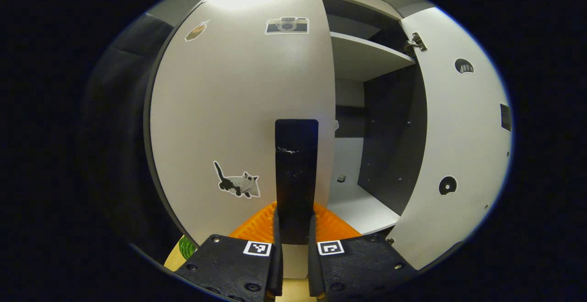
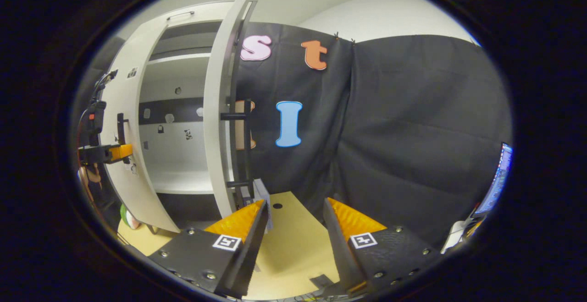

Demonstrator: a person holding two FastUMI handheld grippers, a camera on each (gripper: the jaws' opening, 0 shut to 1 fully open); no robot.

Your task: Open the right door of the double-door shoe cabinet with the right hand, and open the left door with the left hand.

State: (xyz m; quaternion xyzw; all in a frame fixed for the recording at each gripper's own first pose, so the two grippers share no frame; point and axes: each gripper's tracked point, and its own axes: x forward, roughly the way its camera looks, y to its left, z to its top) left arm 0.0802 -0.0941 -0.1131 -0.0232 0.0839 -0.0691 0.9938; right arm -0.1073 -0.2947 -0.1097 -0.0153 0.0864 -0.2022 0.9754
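While my left gripper [image 1: 296,265] has its fingers pinching the upright black handle [image 1: 296,173] of the left door [image 1: 238,109], dead ahead, I'll pull back; right gripper [image 2: 293,242] spread, beside the open right door [image 2: 220,109]

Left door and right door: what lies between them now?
In the left gripper view, the open cabinet interior, its white shelf and floor, lies between left door and right door.
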